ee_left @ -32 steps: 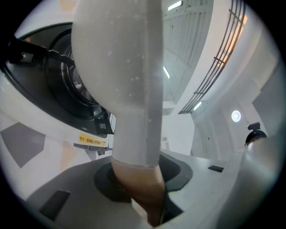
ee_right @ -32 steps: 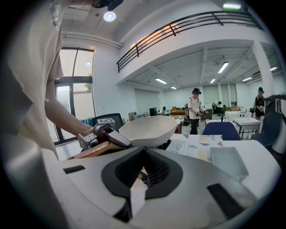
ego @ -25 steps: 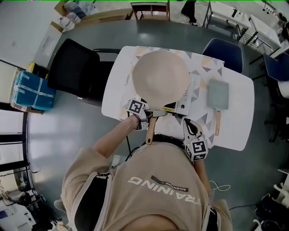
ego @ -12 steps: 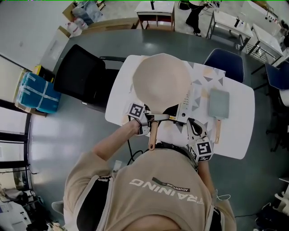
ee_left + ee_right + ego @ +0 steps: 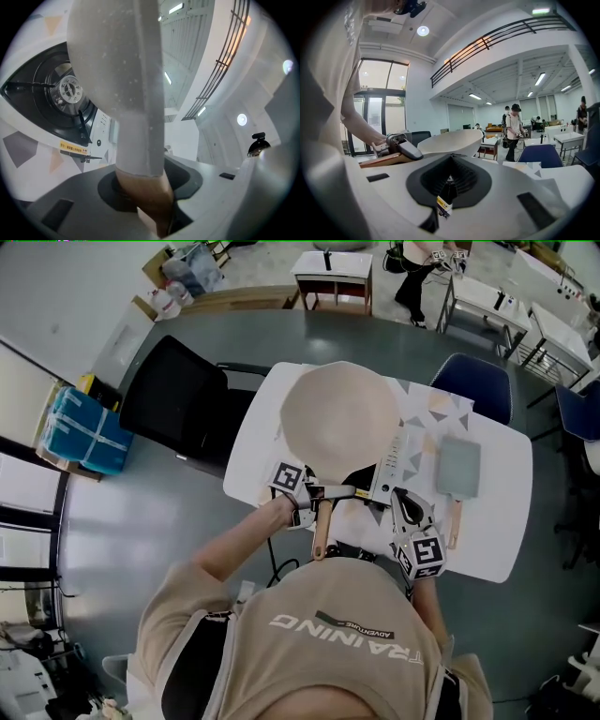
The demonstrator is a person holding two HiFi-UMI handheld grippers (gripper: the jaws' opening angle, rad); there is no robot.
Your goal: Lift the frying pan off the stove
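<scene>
The cream frying pan (image 5: 337,413) hangs above the white gas stove (image 5: 386,463), held by its wooden handle (image 5: 321,531). My left gripper (image 5: 323,491) is shut on that handle close to the pan. In the left gripper view the pan's underside (image 5: 112,61) rises in front, the handle (image 5: 147,197) sits between the jaws, and the black burner (image 5: 51,98) lies free below at the left. My right gripper (image 5: 382,491) rests at the stove's front edge, jaws pinched on a small dark piece with a yellow label (image 5: 443,204). The right gripper view shows the pan (image 5: 450,140) side-on.
The white table (image 5: 487,531) carries a grey-green board with a wooden handle (image 5: 457,465) to the right of the stove. A black chair (image 5: 169,390) stands at the table's left and a blue chair (image 5: 473,381) at the far right. People stand in the background.
The pan has come up a little with the left gripper, and a dark gap over the burner now shows under its near rim. The right gripper stays at the stove's front.
</scene>
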